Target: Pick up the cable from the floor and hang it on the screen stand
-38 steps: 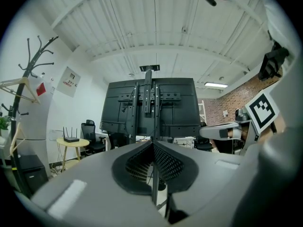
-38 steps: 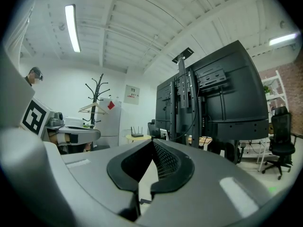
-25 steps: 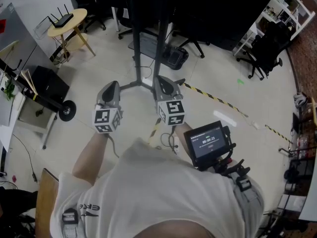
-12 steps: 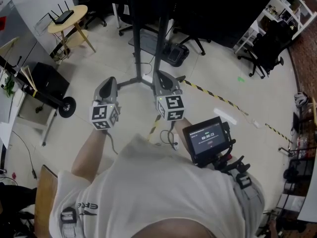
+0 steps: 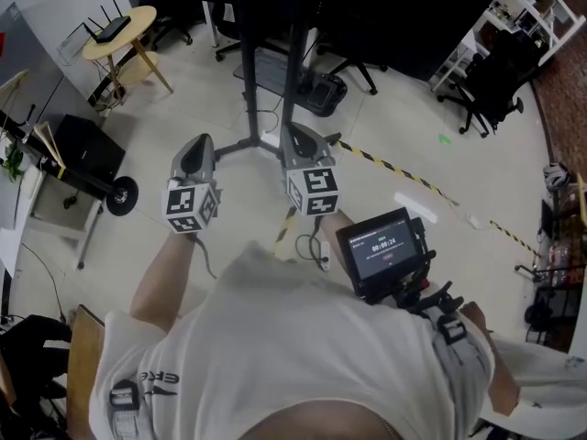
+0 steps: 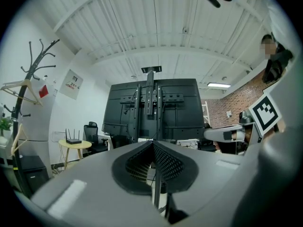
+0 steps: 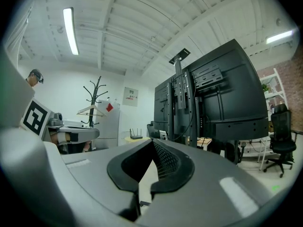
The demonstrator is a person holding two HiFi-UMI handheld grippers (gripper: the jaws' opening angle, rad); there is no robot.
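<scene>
The black screen stand [image 5: 292, 58] rises from the floor ahead of me, its legs spreading between my two grippers. Its screen fills the middle of the left gripper view, on the stand [image 6: 150, 103], and the stand [image 7: 182, 93] also shows in the right gripper view. A dark cable with a white plug [image 5: 321, 255] lies on the floor below my right arm, partly hidden by it. My left gripper [image 5: 203, 142] and right gripper [image 5: 295, 129] are held level side by side, pointing at the stand. Both are shut with nothing between the pads: left gripper [image 6: 153, 143], right gripper [image 7: 152, 143].
A round yellow table with a router [image 5: 117, 37] stands at the far left, with a black box [image 5: 87, 154] beside it. Office chairs [image 5: 486, 81] sit at the far right. Black-and-yellow tape [image 5: 394, 168] crosses the floor. A coat rack [image 6: 28, 79] stands at the left wall.
Both grippers keep their place and stay shut. Only the head view has shifted slightly.
</scene>
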